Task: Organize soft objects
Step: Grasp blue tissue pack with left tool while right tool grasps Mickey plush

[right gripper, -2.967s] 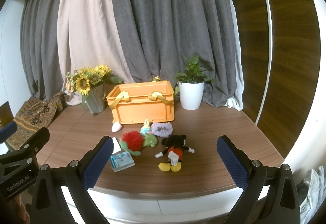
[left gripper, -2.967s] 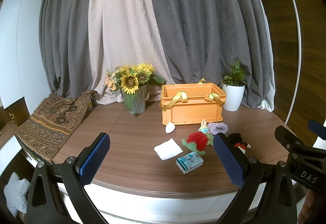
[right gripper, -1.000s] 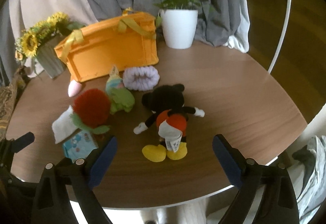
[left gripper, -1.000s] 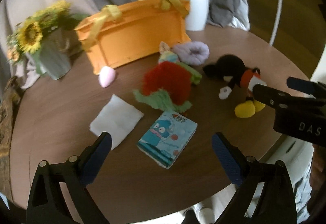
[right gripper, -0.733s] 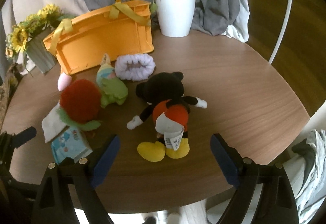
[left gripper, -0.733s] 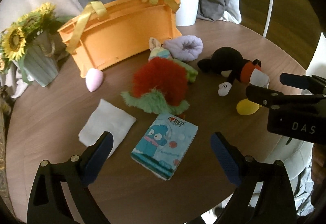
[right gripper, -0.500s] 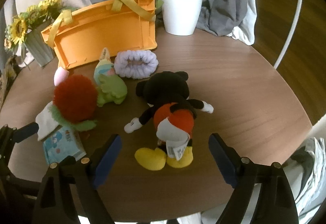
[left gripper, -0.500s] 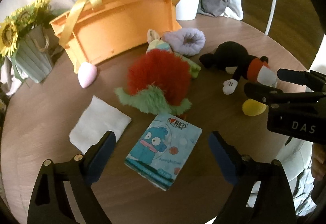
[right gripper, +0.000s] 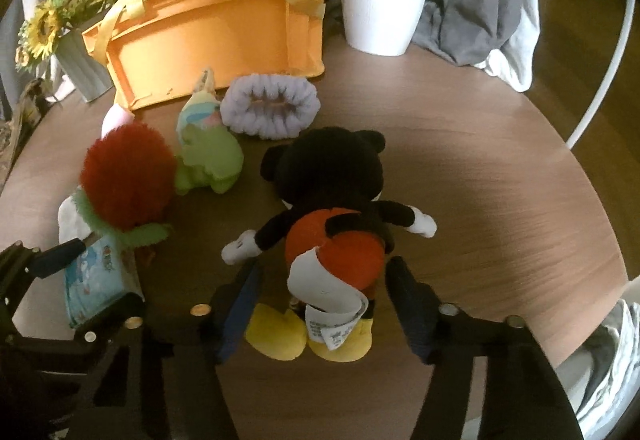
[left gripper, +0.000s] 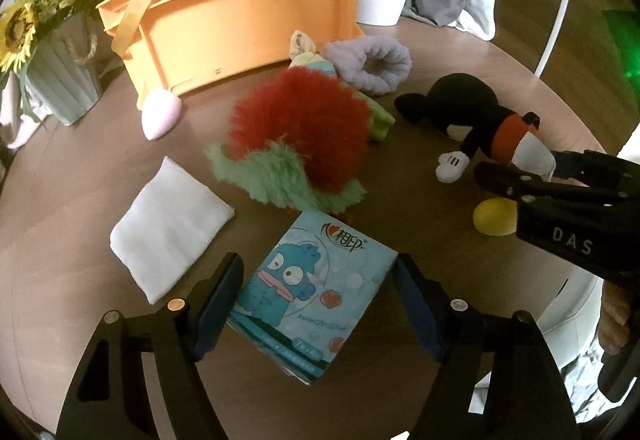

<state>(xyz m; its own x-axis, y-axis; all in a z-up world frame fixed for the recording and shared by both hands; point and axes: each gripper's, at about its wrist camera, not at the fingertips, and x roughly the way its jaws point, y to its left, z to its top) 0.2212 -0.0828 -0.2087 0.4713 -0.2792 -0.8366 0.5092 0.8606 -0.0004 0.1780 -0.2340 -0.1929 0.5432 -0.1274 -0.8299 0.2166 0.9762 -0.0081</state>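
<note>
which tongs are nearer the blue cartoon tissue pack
Left. The left tongs straddle the blue cartoon tissue pack, open; the right tongs straddle the black mouse plush beside it.

three plush toys [right gripper: 332, 200] (one red-haired), one scrunchie [right gripper: 270, 112], one orange crate [left gripper: 240, 28]

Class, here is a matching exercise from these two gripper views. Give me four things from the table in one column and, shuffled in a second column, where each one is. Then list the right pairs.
Things
1. tissue pack
2. mouse plush
3. purple scrunchie
4. white cloth

Places
A. just in front of the orange basket
B. between the fingers of the right gripper
C. flat on the table, left of the tissue pack
D. between the fingers of the left gripper

Pairs: 1-D, 2-B, 3-A, 4-C
</note>
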